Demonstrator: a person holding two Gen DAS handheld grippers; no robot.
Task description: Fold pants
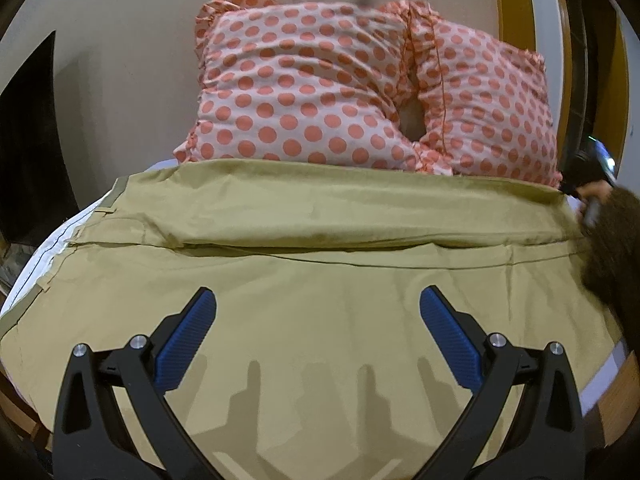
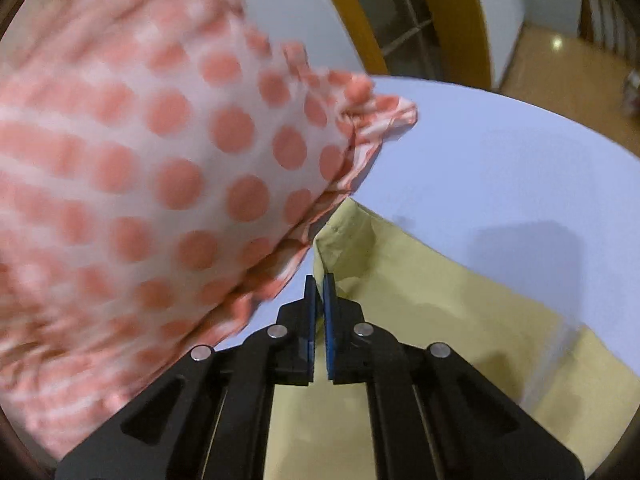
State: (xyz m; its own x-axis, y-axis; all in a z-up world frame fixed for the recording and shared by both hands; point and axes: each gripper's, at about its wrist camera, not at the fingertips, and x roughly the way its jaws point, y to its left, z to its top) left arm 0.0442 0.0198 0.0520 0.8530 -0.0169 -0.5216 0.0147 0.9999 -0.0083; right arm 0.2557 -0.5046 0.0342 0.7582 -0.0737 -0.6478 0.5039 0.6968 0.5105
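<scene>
Khaki pants (image 1: 320,240) lie spread across the bed, waistband at the left, legs running to the right. My left gripper (image 1: 318,312) is open just above the near leg, holding nothing. My right gripper (image 2: 319,280) is shut on a raised fold of the pants (image 2: 340,240) at the far right edge, beside the pillow. It shows in the left wrist view as a dark shape (image 1: 588,176) at the far right corner of the fabric.
Two pink pillows with orange dots (image 1: 320,88) lean against the wall behind the pants; one pillow (image 2: 140,180) sits close to the left of my right gripper. The white bed sheet (image 2: 480,160) extends to the right. A wooden door frame (image 2: 472,20) stands beyond the bed.
</scene>
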